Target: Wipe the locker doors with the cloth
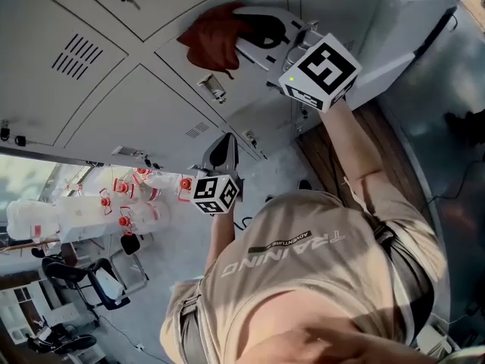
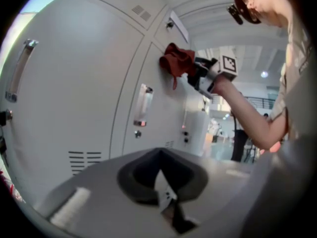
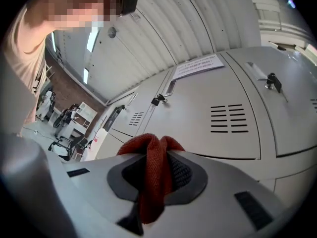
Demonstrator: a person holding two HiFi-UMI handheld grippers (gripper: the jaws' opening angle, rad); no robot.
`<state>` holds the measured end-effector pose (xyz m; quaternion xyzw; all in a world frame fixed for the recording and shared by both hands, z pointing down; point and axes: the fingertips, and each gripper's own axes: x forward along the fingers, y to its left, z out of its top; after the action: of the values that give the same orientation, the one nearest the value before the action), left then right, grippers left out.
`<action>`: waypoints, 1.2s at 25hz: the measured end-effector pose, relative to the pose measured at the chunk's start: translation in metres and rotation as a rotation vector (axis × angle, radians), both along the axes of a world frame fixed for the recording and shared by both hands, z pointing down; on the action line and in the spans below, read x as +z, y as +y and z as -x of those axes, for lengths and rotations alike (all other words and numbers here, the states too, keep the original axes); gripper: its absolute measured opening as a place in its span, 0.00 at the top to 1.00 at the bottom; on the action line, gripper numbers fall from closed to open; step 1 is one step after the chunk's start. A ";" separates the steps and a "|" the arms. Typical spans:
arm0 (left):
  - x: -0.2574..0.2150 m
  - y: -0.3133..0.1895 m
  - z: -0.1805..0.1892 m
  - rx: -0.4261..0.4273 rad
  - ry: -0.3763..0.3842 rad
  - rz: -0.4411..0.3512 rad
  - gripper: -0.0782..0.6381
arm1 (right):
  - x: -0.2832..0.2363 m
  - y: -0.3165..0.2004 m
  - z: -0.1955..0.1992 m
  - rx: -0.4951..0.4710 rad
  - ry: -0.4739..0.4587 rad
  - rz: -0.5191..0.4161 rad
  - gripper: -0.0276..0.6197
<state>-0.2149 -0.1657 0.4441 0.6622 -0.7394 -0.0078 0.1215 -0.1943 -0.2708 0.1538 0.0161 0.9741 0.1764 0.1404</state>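
A red cloth (image 1: 212,38) is bunched against a pale grey locker door (image 1: 170,63) in the head view. My right gripper (image 1: 254,32) is shut on it, and a fold of the cloth (image 3: 153,175) runs between the jaws in the right gripper view. From the left gripper view the cloth (image 2: 177,62) shows up high on the door (image 2: 158,113), with the right gripper (image 2: 200,73) behind it. Lower down, my left gripper (image 1: 222,152) is close to the lockers, shut and holding nothing (image 2: 163,182).
The doors carry metal handles (image 2: 142,104), vent slots (image 3: 229,118) and locks with keys (image 3: 272,81). A paper label (image 3: 198,65) sits on one door. A white cabinet (image 1: 413,29) stands beside the lockers. Office chairs (image 1: 83,279) and white bottles with red caps (image 1: 129,203) lie behind.
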 end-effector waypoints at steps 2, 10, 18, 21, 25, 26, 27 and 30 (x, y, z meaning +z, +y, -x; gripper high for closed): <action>-0.001 0.003 0.000 -0.006 -0.002 0.000 0.88 | 0.000 -0.012 0.009 0.034 0.001 -0.003 0.89; 0.015 0.021 0.012 -0.069 0.036 0.031 0.88 | 0.052 -0.024 0.018 -0.004 0.042 0.130 0.89; 0.022 0.012 0.012 -0.047 0.040 0.046 0.88 | 0.170 -0.033 0.020 0.042 0.261 0.250 0.89; 0.025 0.009 0.011 -0.039 0.046 0.053 0.88 | 0.225 -0.039 0.019 0.067 0.368 0.304 0.89; 0.031 0.008 0.012 -0.032 0.048 0.074 0.88 | 0.295 -0.048 0.018 0.099 0.498 0.375 0.88; 0.032 0.007 0.012 -0.030 0.048 0.080 0.88 | 0.311 -0.050 0.018 0.106 0.529 0.390 0.88; 0.034 0.007 0.013 -0.028 0.047 0.087 0.88 | 0.326 -0.051 0.017 0.116 0.558 0.403 0.88; 0.038 0.004 0.011 -0.019 0.048 0.102 0.88 | 0.365 -0.054 0.017 0.135 0.612 0.444 0.88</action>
<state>-0.2263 -0.1614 0.4817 0.6477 -0.7419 0.0130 0.1727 -0.2110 -0.3253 0.5184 -0.0268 0.9844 -0.0430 -0.1686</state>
